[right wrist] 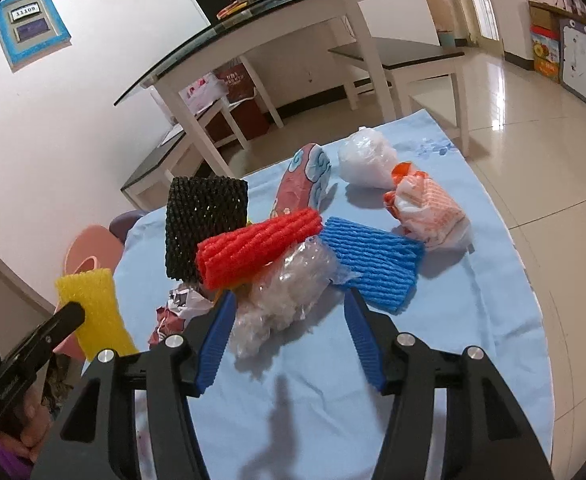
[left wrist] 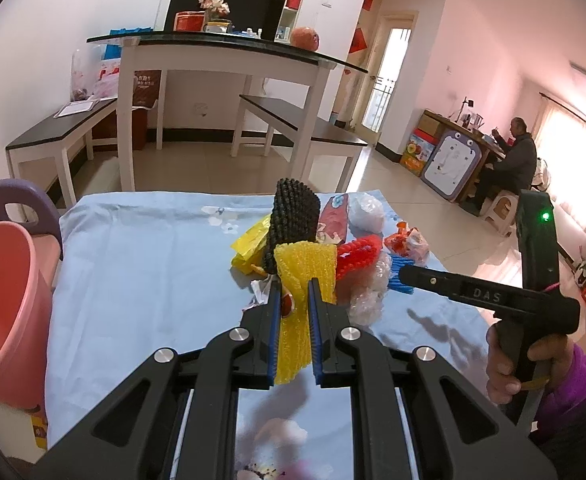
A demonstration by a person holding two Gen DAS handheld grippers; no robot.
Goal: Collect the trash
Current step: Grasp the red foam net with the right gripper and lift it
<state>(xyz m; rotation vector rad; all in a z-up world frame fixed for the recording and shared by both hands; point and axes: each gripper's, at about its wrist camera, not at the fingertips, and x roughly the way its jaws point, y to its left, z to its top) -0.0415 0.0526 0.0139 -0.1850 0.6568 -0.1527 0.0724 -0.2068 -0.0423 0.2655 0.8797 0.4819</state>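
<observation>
My left gripper (left wrist: 295, 286) is shut on a yellow foam net (left wrist: 305, 276), held above the blue tablecloth (left wrist: 141, 264); the net also shows in the right wrist view (right wrist: 95, 312). Behind it lies a trash pile: a black foam net (left wrist: 293, 220), a red foam net (right wrist: 259, 246), a blue foam net (right wrist: 373, 260), clear crumpled plastic (right wrist: 285, 292), an orange-white wrapper (right wrist: 429, 208), a white bag (right wrist: 367, 158) and a yellow bag (left wrist: 251, 246). My right gripper (right wrist: 289, 306) is open, its jaws either side of the clear plastic.
A pink bucket (left wrist: 1, 300) stands at the table's left edge beside a purple stool (left wrist: 25, 200). A white glass-topped table (left wrist: 221, 56) and benches stand behind. A person (left wrist: 517, 156) sits at the far right.
</observation>
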